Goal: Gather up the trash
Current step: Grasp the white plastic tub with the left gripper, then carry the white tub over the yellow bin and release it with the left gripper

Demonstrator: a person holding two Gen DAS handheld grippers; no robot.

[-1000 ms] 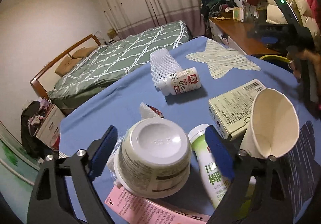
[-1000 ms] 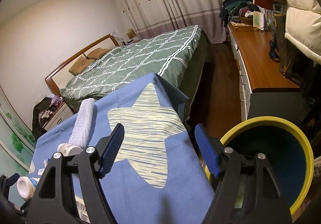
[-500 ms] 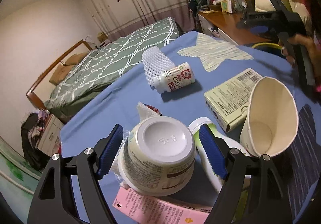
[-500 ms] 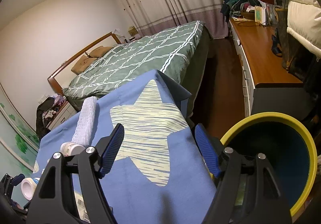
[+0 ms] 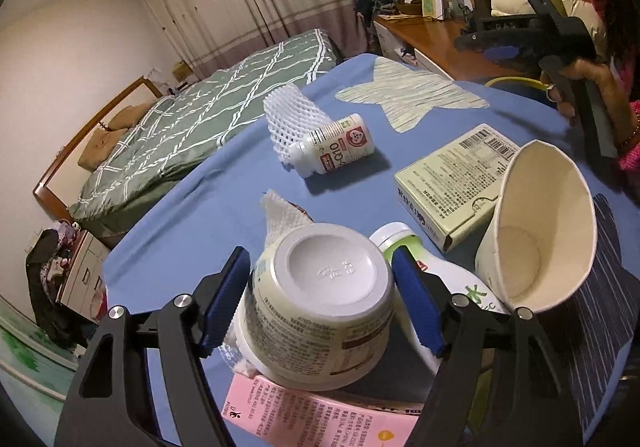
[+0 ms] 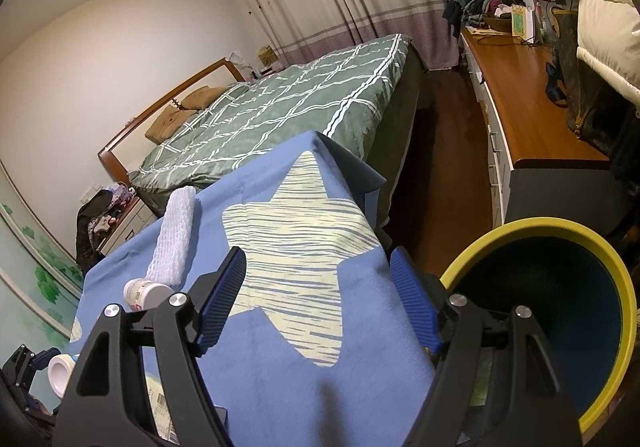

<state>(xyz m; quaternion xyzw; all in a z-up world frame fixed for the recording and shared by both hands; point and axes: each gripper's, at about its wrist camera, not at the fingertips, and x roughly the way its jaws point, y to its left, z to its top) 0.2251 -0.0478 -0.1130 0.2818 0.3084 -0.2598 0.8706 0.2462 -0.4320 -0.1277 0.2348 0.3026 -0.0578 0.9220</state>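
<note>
While the right tool (image 6: 318,301) hangs spread and empty, the left tool (image 5: 320,303) brackets, just short of clamping, an upturned white plastic tub (image 5: 320,303) beside the squashed paper cup (image 5: 536,231); likely light, thin-walled, best pinched mid-wall.

My left gripper (image 5: 320,299) has its blue pads on both sides of an upturned yogurt cup (image 5: 320,307) — contact I cannot confirm. Just right lie a green-label bottle (image 5: 440,279), a paper cup (image 5: 540,231) and a carton (image 5: 452,183).
</note>
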